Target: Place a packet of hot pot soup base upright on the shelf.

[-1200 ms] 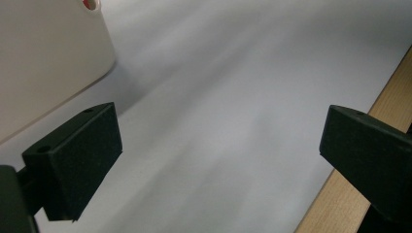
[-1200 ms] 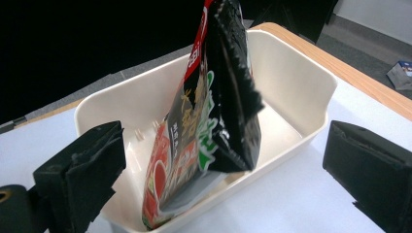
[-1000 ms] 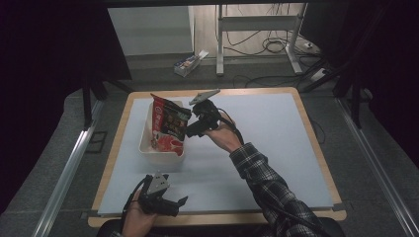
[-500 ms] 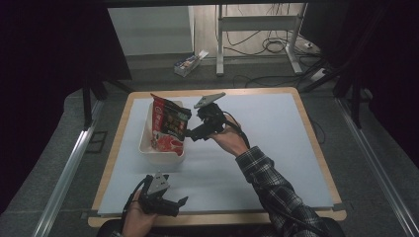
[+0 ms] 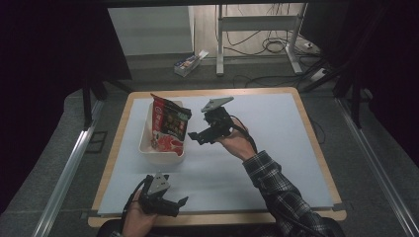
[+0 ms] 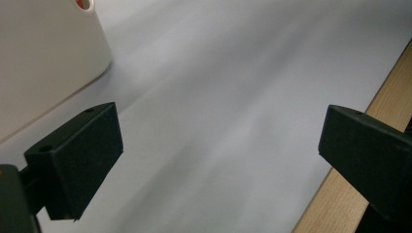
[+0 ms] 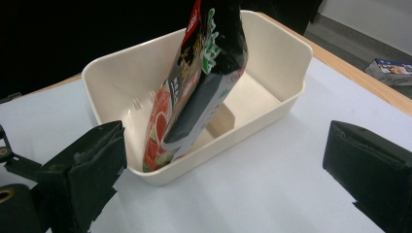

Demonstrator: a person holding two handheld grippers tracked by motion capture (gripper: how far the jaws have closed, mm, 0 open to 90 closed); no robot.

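1. The right gripper (image 5: 193, 137) hangs above the tabletop with its jaws spread wide and nothing between them; in the right gripper view (image 7: 221, 160) the jaws frame the near wall of the cream bin (image 7: 272, 114).
2. The snack packet (image 5: 169, 129) stands tilted on end inside the bin (image 5: 146, 144), its lower red corner down on the bin floor, its dark top leaning out above the rim; it sits just beyond the right gripper's jaws, apart from them.
3. The left gripper (image 5: 179, 202) rests low at the near edge, jaws likewise parted and empty; it lies well apart from the packet.
4. The tabletop (image 5: 276, 148) is pale grey-blue with a wooden border; dark grey floor surrounds it, with metal rails at both sides, a small box (image 5: 188, 62), cables and a frame's legs beyond.
5. The right gripper view shows the packet (image 7: 194, 92) close up, with its green and red print; the left gripper view (image 6: 218, 155) shows bare tabletop, the wooden edge (image 6: 340, 194) and one corner of the bin (image 6: 48, 63).
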